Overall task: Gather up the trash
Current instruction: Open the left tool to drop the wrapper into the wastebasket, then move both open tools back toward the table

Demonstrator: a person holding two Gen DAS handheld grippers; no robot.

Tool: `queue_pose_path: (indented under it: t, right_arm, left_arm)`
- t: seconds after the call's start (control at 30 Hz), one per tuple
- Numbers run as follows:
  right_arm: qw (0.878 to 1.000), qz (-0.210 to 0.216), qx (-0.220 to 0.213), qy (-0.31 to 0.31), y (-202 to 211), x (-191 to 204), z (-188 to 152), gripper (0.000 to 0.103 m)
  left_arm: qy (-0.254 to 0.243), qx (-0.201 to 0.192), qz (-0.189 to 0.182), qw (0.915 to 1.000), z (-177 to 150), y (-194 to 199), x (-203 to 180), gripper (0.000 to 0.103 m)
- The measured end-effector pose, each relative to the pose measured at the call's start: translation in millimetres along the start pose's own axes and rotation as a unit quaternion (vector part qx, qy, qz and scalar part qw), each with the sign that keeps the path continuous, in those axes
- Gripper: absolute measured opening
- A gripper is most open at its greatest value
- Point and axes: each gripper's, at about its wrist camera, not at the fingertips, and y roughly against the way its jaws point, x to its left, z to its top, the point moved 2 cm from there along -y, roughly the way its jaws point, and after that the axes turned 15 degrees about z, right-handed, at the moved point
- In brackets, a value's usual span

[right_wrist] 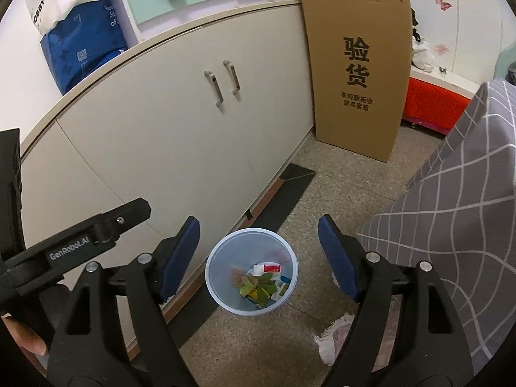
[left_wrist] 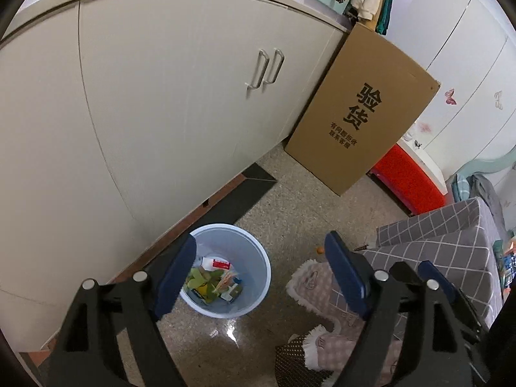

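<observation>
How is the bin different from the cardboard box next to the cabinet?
The bin is round, pale blue and translucent; the box is flat, rectangular, brown and opaque. The bin stands open-topped on the floor with trash inside; the box stands closed on end, leaning against the cabinet. The box carries large dark printed characters; the bin is plain. The box looks much taller. Both sit on the speckled floor beside the cabinet.
</observation>
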Motion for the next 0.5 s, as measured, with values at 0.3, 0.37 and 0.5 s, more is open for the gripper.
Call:
queue_pose_path:
  t: [0.3, 0.37, 0.5]
  right_arm:
    - [1.0, 0.004, -0.013, -0.002, 25.1, 4.9, 3.3, 0.077]
    - [1.0, 0.006, -0.022, -0.004, 36.3, 5.6, 5.7, 0.077]
    - [0.999, 0.008, -0.045, -0.007, 63.9, 5.4, 9.9, 0.079]
  left_arm:
    - [-0.02, -0.014, -0.001, 0.9997, -16.0, 31.7, -12.0, 0.08]
    - [-0.02, -0.022, -0.001, 0.9996, -17.5, 42.5, -13.7, 0.08]
    - [-0.02, -0.047, -0.003, 0.9987, -17.7, 72.0, -21.6, 0.08]
